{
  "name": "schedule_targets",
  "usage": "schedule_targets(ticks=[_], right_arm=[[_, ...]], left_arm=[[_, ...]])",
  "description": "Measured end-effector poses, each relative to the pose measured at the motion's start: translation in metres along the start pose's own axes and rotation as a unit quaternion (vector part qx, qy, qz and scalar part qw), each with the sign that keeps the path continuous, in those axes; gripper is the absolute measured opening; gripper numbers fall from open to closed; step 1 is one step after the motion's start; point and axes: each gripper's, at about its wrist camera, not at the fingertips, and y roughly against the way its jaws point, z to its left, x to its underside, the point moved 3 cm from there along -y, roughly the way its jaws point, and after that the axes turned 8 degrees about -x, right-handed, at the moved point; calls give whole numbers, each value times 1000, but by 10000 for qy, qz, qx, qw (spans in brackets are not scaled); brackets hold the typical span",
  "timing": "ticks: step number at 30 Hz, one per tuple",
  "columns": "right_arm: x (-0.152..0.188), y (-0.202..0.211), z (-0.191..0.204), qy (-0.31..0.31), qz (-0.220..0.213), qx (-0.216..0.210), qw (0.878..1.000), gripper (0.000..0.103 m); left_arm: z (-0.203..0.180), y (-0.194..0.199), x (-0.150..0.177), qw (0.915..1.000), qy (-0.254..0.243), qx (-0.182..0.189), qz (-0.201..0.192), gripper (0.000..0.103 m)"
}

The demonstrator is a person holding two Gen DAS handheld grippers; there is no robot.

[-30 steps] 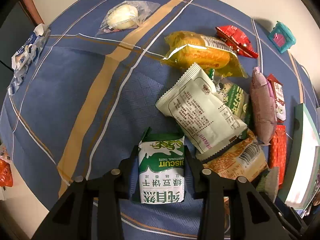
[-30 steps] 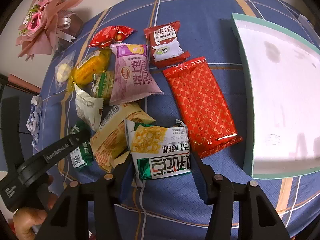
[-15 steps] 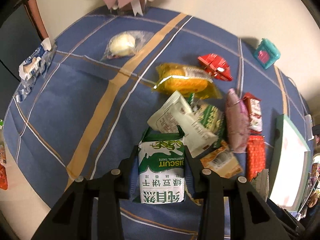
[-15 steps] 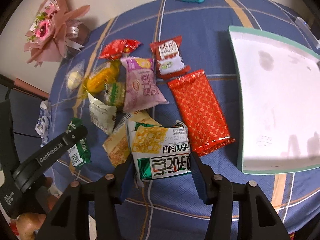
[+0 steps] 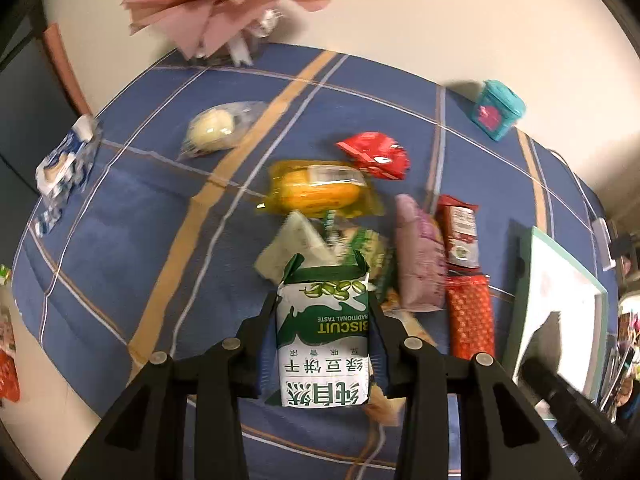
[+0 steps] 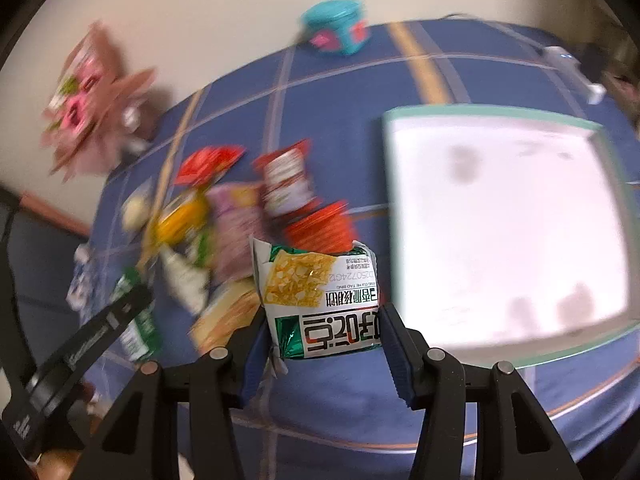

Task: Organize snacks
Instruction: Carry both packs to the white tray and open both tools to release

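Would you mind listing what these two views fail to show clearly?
- Right wrist view: motion blur smears the snack pile; labels unreadable.
- Left wrist view: the held green biscuit packet hides snacks behind it.
- Left wrist view: the tray is cut off by the right gripper's dark arm and the image edge.

Left gripper (image 5: 322, 344) clamps green-and-white biscuit packet (image 5: 323, 340), label upside down, held above blue plaid tablecloth (image 5: 132, 216). Beyond it: yellow plastic-wrapped cake (image 5: 316, 192), crumpled red wrapper (image 5: 374, 155), mauve pouch (image 5: 418, 252), long red foil pack (image 5: 470, 320). White tray with teal rim (image 5: 560, 292) far right. Pink paper bouquet (image 5: 216, 4) at back edge. View motion-blurred.
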Motion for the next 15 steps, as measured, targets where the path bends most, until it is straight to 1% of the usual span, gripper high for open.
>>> schedule_targets(ticks=[2,3,7,11,15], right_arm=[[-10,13,-24,-246,-229,269,9991,55],[-10,13,-24,-246,-229,269,9991,55],[-19,25,-50,-518,-408,405,9970,55],[-25,34,-68,-731,-540,516,9945,55],[-33,40,-86,-898,-665,636,9917,55]], left_arm=[[-13,3,-2,9999,-125,54,-24,41],[-20,5,-2,9998,-192,92,-35,41],[-53,14,-4,9983,-547,178,-98,41],[-93,22,-4,9948,-974,221,-191,41],[-129,26,-2,9908,-1295,313,-250,41]])
